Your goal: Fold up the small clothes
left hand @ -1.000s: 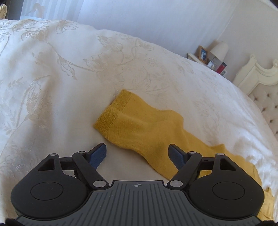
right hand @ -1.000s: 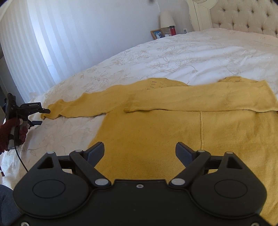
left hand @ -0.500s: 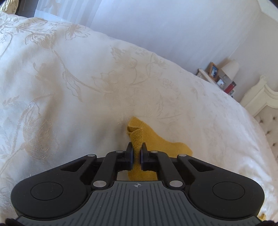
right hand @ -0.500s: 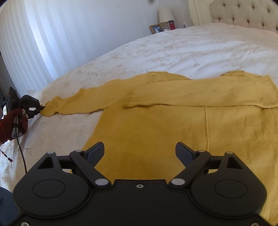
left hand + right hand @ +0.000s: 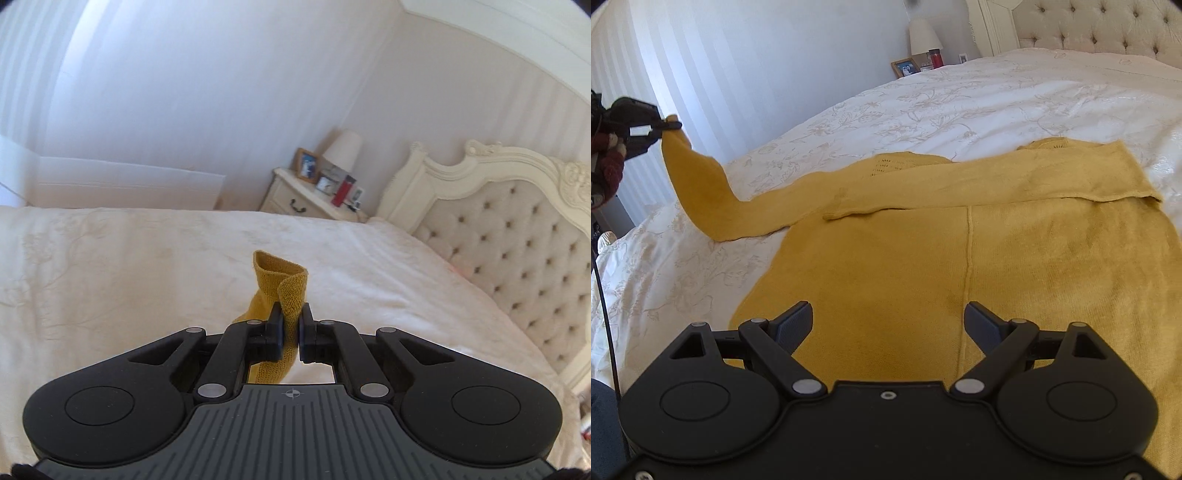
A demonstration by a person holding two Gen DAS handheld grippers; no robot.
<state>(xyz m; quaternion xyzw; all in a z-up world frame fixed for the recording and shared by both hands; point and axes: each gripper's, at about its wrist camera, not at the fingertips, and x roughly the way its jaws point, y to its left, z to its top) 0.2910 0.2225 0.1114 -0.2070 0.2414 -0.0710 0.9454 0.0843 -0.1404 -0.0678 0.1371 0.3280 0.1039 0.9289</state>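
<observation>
Bed (image 5: pixel 997 96) with white floral-embroidered bedspread fills both views; tufted cream headboard (image 5: pixel 517 251) at its far end. Yellow knit sweater (image 5: pixel 923 266) lies flat on the bedspread, body spread out with a seam down the middle. Its right sleeve (image 5: pixel 997 181) is folded flat across the chest. Its left sleeve (image 5: pixel 701 184) runs off to the left side and rises clear of the bed at the end. Left gripper (image 5: pixel 290 332), fingers (image 5: pixel 275 325) clamped together on the sleeve cuff (image 5: pixel 284 280), cuff sticking up above the tips and curled over, fabric hanging below. In the right wrist view the same gripper (image 5: pixel 666 127) is at far left, raised above the bed edge, pinching the sleeve end. Right gripper (image 5: pixel 888 325) hovers over the lower sweater body, fingers (image 5: pixel 794 325) wide apart, nothing between them; can't tell if tips touch the fabric. Nightstand (image 5: pixel 306 199) beside the headboard carries a lamp (image 5: pixel 343 147), framed photo (image 5: pixel 306 165), and a red cylinder-shaped item (image 5: pixel 342 190).
</observation>
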